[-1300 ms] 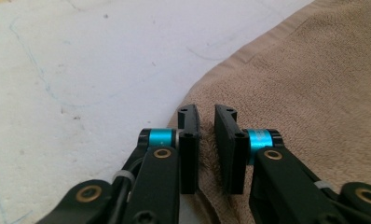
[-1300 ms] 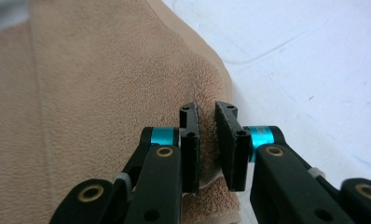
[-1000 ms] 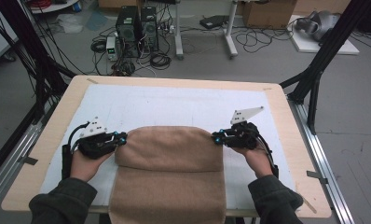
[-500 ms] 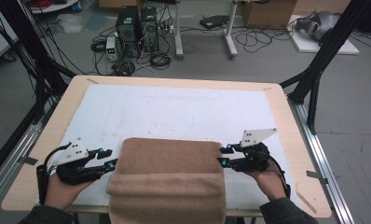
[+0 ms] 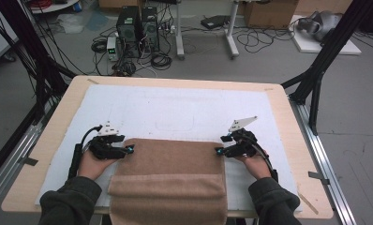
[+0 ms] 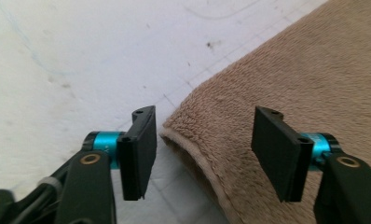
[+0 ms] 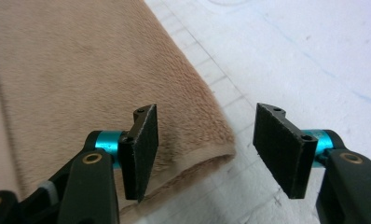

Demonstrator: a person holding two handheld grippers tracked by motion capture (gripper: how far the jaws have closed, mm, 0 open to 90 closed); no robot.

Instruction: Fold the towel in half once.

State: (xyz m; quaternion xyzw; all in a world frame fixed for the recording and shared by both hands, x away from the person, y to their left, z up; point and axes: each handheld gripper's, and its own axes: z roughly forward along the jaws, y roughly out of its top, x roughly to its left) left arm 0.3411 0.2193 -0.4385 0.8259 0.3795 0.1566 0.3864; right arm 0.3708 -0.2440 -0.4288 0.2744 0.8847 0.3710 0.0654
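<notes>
- Left gripper (image 5: 128, 149) rests at the left far corner of the tan plush towel (image 5: 173, 164); its jaws have just been opening and stand apart, the corner lying slack between them, unpressed
- Tan plush towel lies folded on the white padded table cover (image 5: 175, 108), near edge draped over the table front, a doubled band across its near part
- Right gripper (image 5: 220, 144) at the right far corner, jaws likewise just opened, released
- Judgement: one fold laid down; further folds likely remain

towel (image 5: 170, 173) on mat (image 5: 175, 108) — left claw (image 5: 130, 150) | right claw (image 5: 218, 151) flanking
</notes>
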